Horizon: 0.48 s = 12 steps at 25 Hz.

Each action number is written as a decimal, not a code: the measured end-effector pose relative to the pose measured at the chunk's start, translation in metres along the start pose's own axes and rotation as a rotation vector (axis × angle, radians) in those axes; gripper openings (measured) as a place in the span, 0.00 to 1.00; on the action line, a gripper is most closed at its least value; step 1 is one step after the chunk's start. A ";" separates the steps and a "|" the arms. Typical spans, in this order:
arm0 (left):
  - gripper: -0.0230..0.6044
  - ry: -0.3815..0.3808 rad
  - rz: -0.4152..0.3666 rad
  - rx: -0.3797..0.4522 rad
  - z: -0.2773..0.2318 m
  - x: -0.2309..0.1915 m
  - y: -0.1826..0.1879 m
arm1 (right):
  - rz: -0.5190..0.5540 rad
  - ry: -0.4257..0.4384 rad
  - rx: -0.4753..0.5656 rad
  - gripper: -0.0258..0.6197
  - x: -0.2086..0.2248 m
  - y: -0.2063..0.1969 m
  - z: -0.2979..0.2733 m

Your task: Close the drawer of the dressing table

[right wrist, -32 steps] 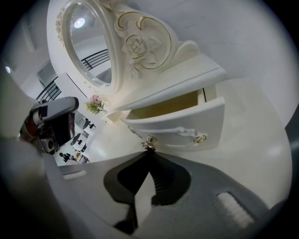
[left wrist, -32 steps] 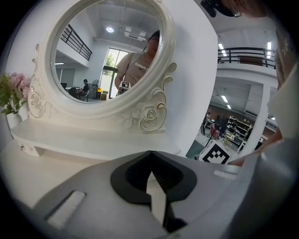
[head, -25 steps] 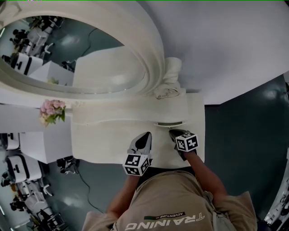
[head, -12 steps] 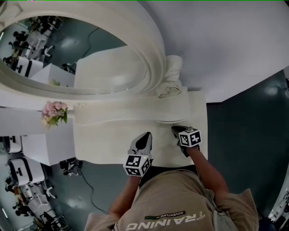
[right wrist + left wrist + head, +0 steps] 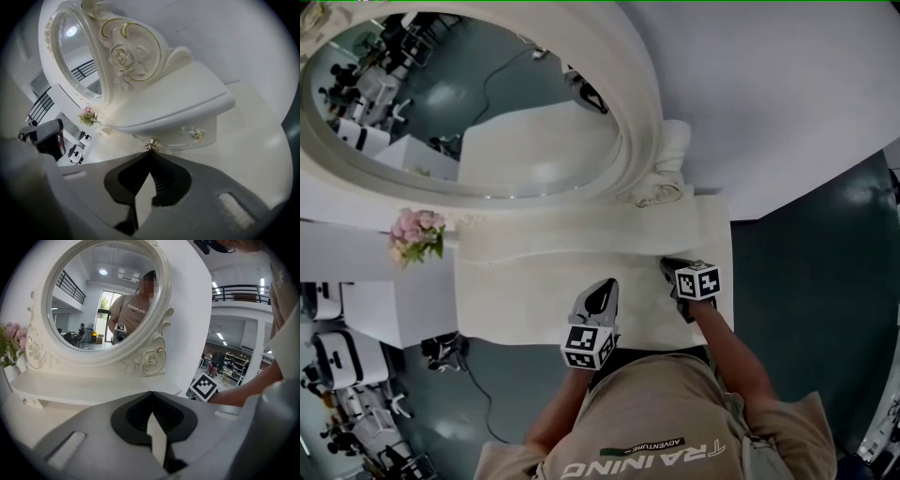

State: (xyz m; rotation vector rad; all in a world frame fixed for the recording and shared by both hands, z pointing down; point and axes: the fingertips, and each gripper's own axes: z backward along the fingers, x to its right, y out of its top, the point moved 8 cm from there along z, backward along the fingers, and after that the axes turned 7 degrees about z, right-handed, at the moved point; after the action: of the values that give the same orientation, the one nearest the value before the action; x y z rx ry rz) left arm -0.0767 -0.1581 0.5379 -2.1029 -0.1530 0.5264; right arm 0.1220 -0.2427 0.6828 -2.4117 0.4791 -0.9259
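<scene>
Shirt (image 5: 666, 412) fills the bottom of the head view, with both forearms reaching forward from it over the dressing table (image 5: 525, 291). The left gripper (image 5: 607, 285) hangs above the bare white top, well short of anything. Its own view shows the jaws pressed together with nothing between them, so it seems simply parked out of the way. The right gripper (image 5: 150, 153) does the work. Its jaws are also pressed together, and the joined tips are set against the small metal knob (image 5: 151, 146) rather than pinching it. That posture makes sense for a push, since a blunt closed tip drives the front inward without any grip. The drawer (image 5: 187, 136) sits just beyond the tips, under the overhanging upper shelf (image 5: 187, 101) at the table's right end. Its front, with a gilt ornament, looks level with the frame or very nearly so, though the angle leaves a last small gap uncertain. Farther back rises the oval mirror (image 5: 487, 103) in its carved frame, with pink flowers (image 5: 415, 232) off at the left.
</scene>
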 end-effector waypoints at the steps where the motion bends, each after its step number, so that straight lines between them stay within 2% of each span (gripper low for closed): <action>1: 0.07 -0.005 -0.001 0.002 0.001 0.000 0.001 | 0.001 -0.002 0.000 0.04 0.000 0.002 -0.001; 5: 0.07 -0.020 0.007 0.011 0.004 -0.003 0.004 | 0.039 -0.031 -0.008 0.04 0.001 0.004 -0.003; 12: 0.07 -0.040 0.008 0.030 0.011 -0.009 0.005 | 0.090 -0.026 0.020 0.04 -0.011 -0.005 0.015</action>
State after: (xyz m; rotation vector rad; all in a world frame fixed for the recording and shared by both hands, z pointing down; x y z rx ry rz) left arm -0.0898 -0.1553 0.5318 -2.0660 -0.1589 0.5722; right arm 0.1249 -0.2283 0.6703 -2.3605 0.5612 -0.8560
